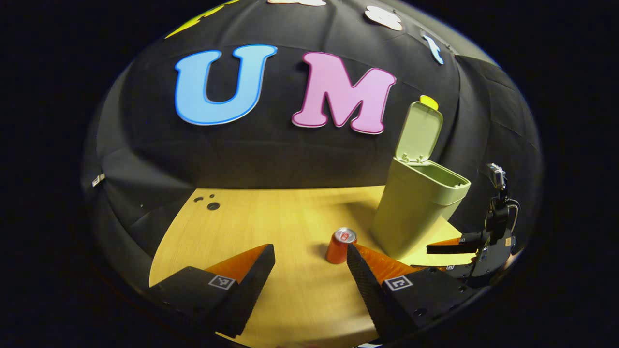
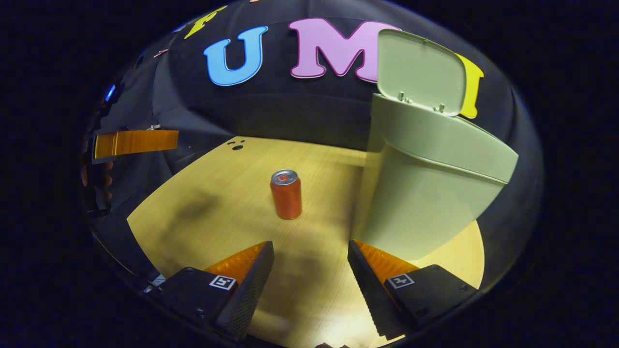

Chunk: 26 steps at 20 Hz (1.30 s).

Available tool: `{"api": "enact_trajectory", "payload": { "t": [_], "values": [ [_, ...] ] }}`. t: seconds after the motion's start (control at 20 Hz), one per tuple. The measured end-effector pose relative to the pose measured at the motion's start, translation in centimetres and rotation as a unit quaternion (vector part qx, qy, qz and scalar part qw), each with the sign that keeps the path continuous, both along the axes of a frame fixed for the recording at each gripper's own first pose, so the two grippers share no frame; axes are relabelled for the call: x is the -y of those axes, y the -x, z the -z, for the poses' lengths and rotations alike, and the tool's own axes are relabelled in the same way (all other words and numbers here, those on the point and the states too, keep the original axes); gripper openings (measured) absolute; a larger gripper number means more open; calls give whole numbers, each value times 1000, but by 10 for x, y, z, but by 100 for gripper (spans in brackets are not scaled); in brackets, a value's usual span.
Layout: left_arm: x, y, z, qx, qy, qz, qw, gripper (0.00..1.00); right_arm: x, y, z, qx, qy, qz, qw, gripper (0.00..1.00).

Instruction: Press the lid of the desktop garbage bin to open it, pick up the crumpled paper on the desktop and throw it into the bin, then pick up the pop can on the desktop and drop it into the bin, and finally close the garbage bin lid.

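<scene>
on the desktop (image 2: 203, 212), upright pop can (image 2: 286, 194) beside lid-up bin (image 2: 425, 193), bin's inside hidden, both grippers' jaws wide, empty

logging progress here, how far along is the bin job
Done: the bin stands with its lid up, and I see no paper on the table, so it may already be inside. In hand: nothing; the left gripper and right gripper are open. Left: the can stands upright on the table, then closing the lid.

Both tongs (image 1: 310, 263) (image 2: 310, 261) have wedge-shaped fingers on dark blocks, each bearing a small square black-and-white marker.
</scene>
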State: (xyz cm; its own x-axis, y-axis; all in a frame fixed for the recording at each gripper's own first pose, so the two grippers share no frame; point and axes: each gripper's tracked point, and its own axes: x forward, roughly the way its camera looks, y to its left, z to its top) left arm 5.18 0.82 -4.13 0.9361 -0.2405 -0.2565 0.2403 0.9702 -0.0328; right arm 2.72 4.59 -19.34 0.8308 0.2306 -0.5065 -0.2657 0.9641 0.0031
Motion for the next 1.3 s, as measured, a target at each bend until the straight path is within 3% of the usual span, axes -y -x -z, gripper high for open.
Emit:
{"api": "enact_trajectory", "payload": {
  "t": [0.4, 0.7, 1.3],
  "values": [
    [-67, 21, 26, -29, 47, -102, 993, 96, -38, -44, 24, -26, -25, 0, 999, 96],
    [-106, 38, 58, -58, -7, -137, 989, 96, -55, -91, 39, -33, -24, 2, 999, 96],
    [-117, 43, 79, -87, 19, -177, 980, 96, -78, -149, 62, -38, -32, -1, 999, 99]
  ]
}}
